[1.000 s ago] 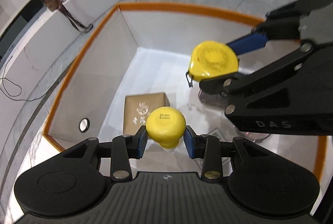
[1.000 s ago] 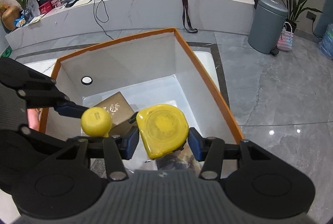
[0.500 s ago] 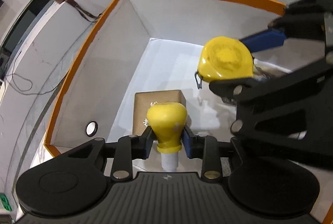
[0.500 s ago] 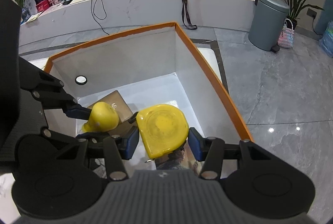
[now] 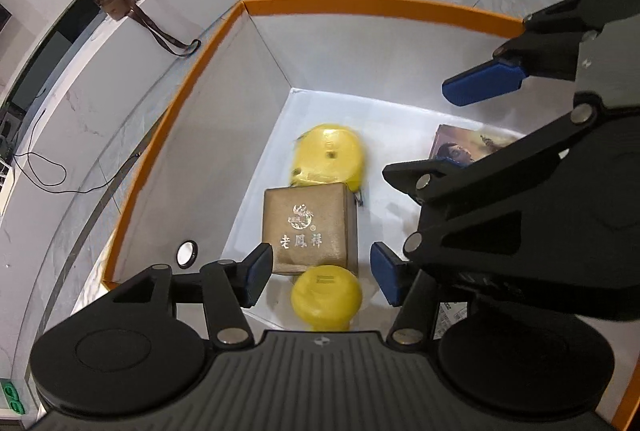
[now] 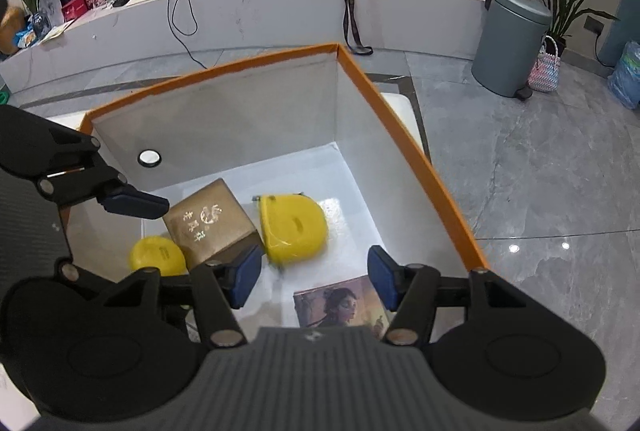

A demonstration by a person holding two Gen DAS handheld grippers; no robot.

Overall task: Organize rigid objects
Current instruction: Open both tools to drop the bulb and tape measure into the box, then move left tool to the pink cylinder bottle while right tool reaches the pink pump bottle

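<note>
Both claws hang spread wide over the orange-rimmed box [image 5: 362,2], each holding nothing. Below the left gripper [image 5: 320,277] a yellow knob-shaped piece [image 5: 326,295] lies on the white floor, just near of the brown gift box [image 5: 310,227]. The yellow tape measure [image 5: 330,157] lies beyond the brown box and seems to touch its far edge, though it is blurred. The right gripper [image 6: 312,273] is above a picture card [image 6: 340,305], right of the tape measure [image 6: 294,227].

One orange-rimmed box [image 6: 416,151], two yellow objects [image 5: 327,155] [image 5: 326,297], one brown box [image 5: 310,227], one picture card [image 6: 340,305]
</note>
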